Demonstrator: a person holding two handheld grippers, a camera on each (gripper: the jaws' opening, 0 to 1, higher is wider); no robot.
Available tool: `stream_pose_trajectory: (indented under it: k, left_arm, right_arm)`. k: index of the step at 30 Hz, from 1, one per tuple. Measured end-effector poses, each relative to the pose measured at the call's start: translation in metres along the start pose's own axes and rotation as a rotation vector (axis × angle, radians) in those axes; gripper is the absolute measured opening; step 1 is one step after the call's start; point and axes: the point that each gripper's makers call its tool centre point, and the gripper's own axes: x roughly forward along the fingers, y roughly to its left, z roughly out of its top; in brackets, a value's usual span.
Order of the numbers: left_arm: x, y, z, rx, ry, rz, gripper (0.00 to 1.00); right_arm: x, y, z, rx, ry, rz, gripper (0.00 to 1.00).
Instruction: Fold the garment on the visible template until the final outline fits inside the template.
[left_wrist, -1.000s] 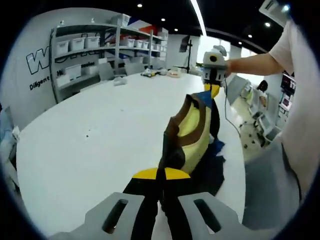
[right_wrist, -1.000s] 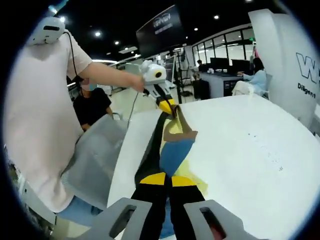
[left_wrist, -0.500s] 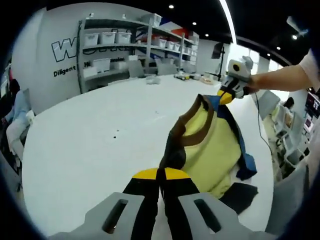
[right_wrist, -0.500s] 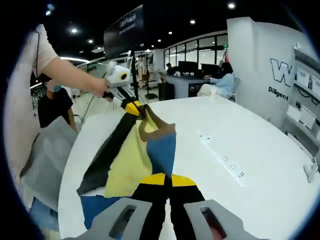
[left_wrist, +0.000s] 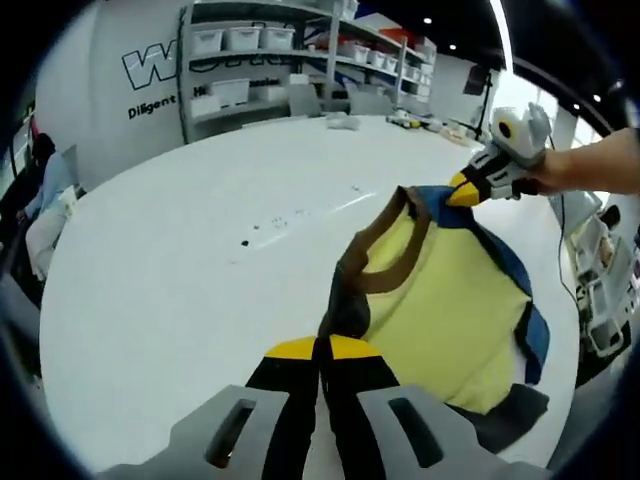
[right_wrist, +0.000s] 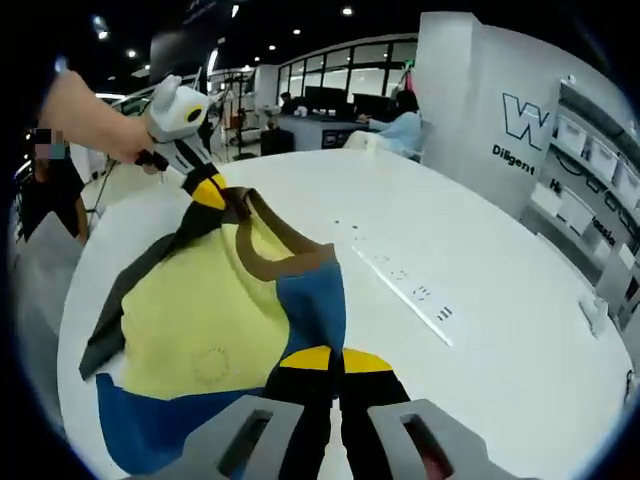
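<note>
Holding the garment (left_wrist: 440, 320) by its shoulders, the left gripper (left_wrist: 320, 350) and the right gripper (right_wrist: 325, 360) each have their fingers pinched shut on cloth at either side of the brown neckband (right_wrist: 275, 245). In the left gripper view the right gripper appears at 2 o'clock; in the right gripper view the left gripper sits at 10 o'clock. The garment hangs partly spread over the white desk (left_wrist: 180, 270), its lower part draping toward the desk's edge. Folding looks barely begun: no crease is made, and I cannot make out any template outline on the desk, so laying flat and every fold seem left to do. The cloth is soft knit, pale yellow in the body with blue sleeves and dark trim, and a ribbed rounded collar; the desk is smooth, glossy and oval
</note>
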Motion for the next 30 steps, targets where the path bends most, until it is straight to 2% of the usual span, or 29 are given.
stream_pose_trajectory:
  k: [5, 6, 9, 10, 11, 12, 14, 15, 20, 28, 30]
  left_arm:
    - [0.008, 0.006, -0.003, -0.049, 0.016, 0.024, 0.01]
    - [0.008, 0.006, -0.003, -0.053, 0.014, 0.025, 0.01]
    - [0.006, 0.005, -0.002, -0.062, 0.005, 0.030, 0.03]
    - [0.005, 0.006, -0.002, -0.065, 0.003, 0.033, 0.03]
    - [0.003, 0.006, -0.003, -0.068, 0.004, 0.034, 0.02]
    - [0.000, 0.005, -0.005, -0.071, 0.006, 0.035, 0.02]
    - [-0.003, 0.004, -0.007, -0.083, -0.001, 0.030, 0.03]
    - [-0.005, 0.001, -0.009, -0.088, -0.001, 0.021, 0.04]
    - [-0.020, -0.018, -0.026, -0.095, -0.003, -0.010, 0.14]
    - [-0.054, -0.057, -0.060, -0.072, -0.019, -0.040, 0.21]
    - [-0.062, -0.070, -0.070, -0.060, -0.020, -0.047, 0.22]
  right_arm:
    - [0.014, -0.004, -0.008, 0.016, 0.050, -0.028, 0.00]
    - [0.016, -0.005, -0.009, 0.003, 0.064, -0.045, 0.00]
    - [0.022, -0.006, -0.012, 0.044, 0.070, -0.062, 0.00]
    - [0.022, -0.010, -0.016, 0.030, 0.096, -0.094, 0.00]
    - [0.024, -0.009, -0.015, 0.043, 0.090, -0.086, 0.00]
    - [0.026, -0.001, -0.010, 0.087, 0.054, -0.055, 0.05]
    - [0.023, -0.005, -0.011, 0.049, 0.078, -0.089, 0.10]
    - [0.022, -0.006, -0.014, 0.056, 0.094, -0.097, 0.11]
    - [0.011, 0.002, -0.011, 0.086, 0.072, -0.104, 0.10]
    - [-0.019, 0.041, -0.020, 0.076, 0.024, -0.093, 0.15]
    - [-0.028, 0.058, -0.025, 0.049, 0.019, -0.078, 0.16]
